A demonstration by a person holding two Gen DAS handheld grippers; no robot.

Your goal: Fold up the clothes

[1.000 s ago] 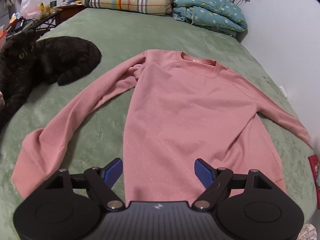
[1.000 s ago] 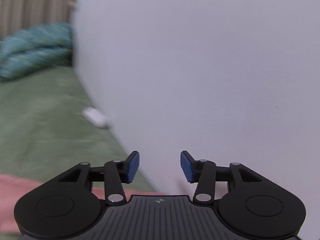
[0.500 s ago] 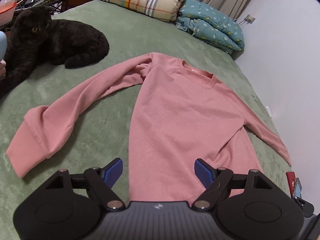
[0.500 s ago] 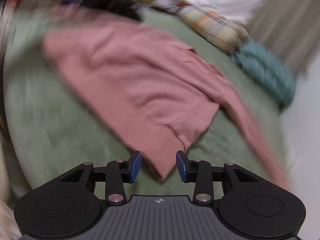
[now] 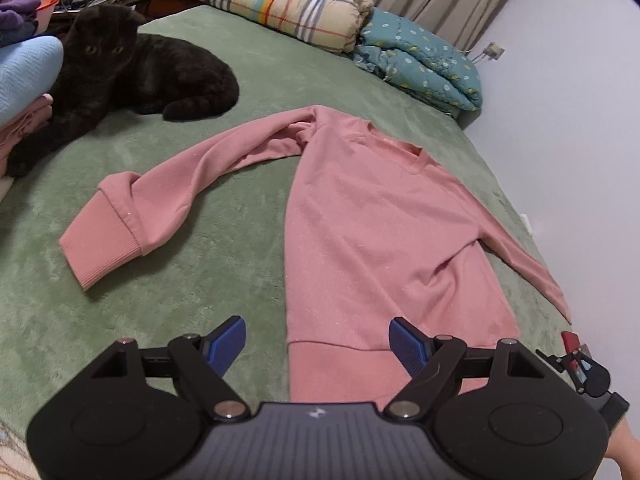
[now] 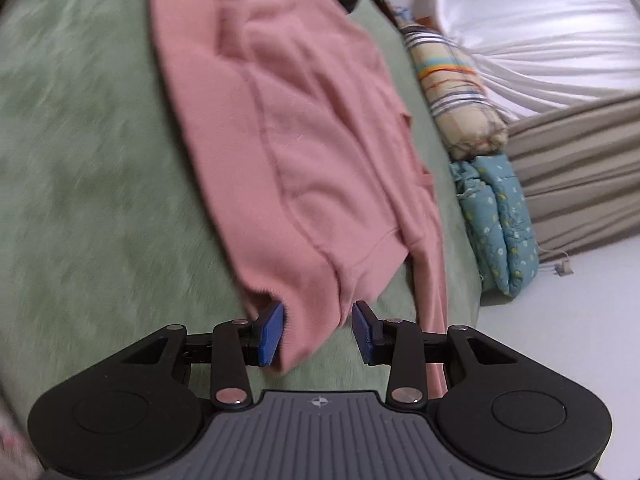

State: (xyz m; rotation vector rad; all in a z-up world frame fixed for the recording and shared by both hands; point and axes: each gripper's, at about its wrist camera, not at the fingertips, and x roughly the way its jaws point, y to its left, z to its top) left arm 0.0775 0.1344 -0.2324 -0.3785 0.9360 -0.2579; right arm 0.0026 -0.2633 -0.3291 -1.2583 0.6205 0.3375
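Observation:
A pink sweatshirt (image 5: 372, 216) lies flat, front up, on the green bed cover (image 5: 168, 280), with its left sleeve (image 5: 168, 192) stretched out to the side. My left gripper (image 5: 318, 340) hovers open over the hem's left end, nothing between its fingers. In the right wrist view my right gripper (image 6: 319, 332) stands partly open at the sweatshirt's (image 6: 288, 128) hem corner. The corner of fabric lies in the gap, and the pads do not press on it.
A black cat (image 5: 132, 76) lies on the bed beyond the left sleeve. Folded clothes (image 5: 24, 76) are stacked at the left edge. A plaid quilt (image 5: 288, 0) and a teal quilt (image 5: 420, 60) sit at the head. A wall (image 5: 580, 120) bounds the right side.
The left gripper has drifted sideways along the hem, bringing the left sleeve and cat further into view. The right gripper swung from facing the wall to the sweatshirt's hem corner.

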